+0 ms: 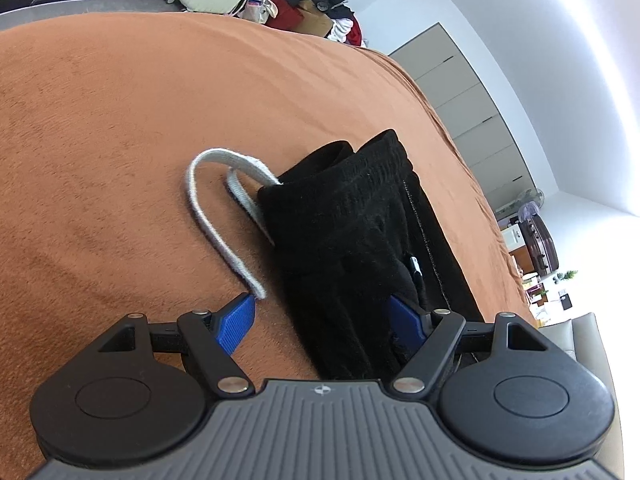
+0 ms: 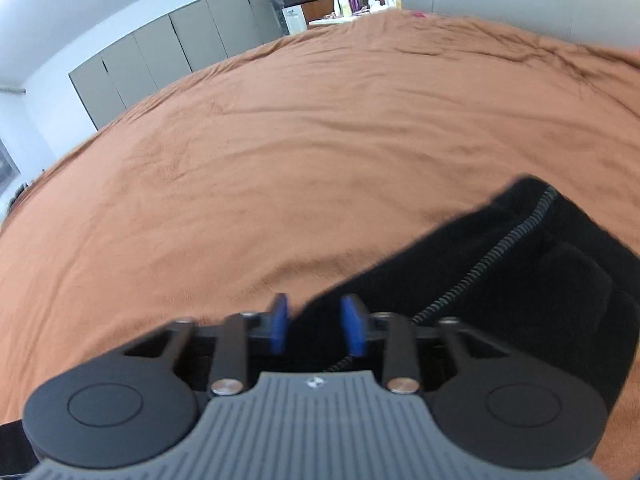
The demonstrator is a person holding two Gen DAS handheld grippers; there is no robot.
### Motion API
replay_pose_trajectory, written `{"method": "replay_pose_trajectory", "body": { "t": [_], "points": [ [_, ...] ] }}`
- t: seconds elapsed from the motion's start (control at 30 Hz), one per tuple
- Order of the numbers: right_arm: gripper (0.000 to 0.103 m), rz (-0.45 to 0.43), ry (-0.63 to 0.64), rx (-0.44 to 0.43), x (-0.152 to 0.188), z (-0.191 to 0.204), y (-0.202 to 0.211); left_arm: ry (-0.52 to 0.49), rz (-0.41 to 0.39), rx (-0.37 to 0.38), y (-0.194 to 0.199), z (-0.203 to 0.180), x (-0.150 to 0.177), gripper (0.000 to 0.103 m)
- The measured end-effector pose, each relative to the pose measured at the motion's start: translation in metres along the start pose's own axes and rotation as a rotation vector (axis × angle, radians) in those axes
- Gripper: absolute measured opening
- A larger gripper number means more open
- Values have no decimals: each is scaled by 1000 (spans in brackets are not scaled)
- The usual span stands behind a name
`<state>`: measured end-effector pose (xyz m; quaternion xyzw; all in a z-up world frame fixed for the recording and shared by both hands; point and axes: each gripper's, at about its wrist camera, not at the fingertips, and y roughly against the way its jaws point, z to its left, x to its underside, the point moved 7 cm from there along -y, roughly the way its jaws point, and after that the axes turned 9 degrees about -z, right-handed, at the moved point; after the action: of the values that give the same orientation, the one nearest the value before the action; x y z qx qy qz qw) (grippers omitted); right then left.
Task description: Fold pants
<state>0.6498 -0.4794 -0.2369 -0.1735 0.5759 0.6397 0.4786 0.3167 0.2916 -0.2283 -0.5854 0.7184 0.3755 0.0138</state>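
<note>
We see black pants [image 1: 352,232] folded narrow on the brown blanket [image 1: 120,120], ribbed waistband up, white drawstring [image 1: 208,216] looping out, left gripper [image 1: 324,316] spread wide astride them, right gripper [image 2: 316,324] part-open over an edge, gripping nothing

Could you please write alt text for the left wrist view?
Black pants lie folded on a brown blanket, a white drawstring looping out from the waistband. The left gripper hovers over them, jaws wide open.
</note>
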Motion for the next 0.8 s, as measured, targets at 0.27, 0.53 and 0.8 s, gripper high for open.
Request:
{"method": "replay_pose_trajectory", "body": {
  "t": [0.27, 0.53, 0.8],
  "points": [
    [42, -175, -189, -232, 11, -37, 129, 142, 21, 88, -8, 2, 12, 90],
    [71, -126, -382, -109, 60, -119, 156, 218, -24, 118, -43, -4, 21, 91],
    [80, -113, -705, -92, 53, -156, 88, 361, -133, 112, -70, 1, 6, 91]
  ]
}}
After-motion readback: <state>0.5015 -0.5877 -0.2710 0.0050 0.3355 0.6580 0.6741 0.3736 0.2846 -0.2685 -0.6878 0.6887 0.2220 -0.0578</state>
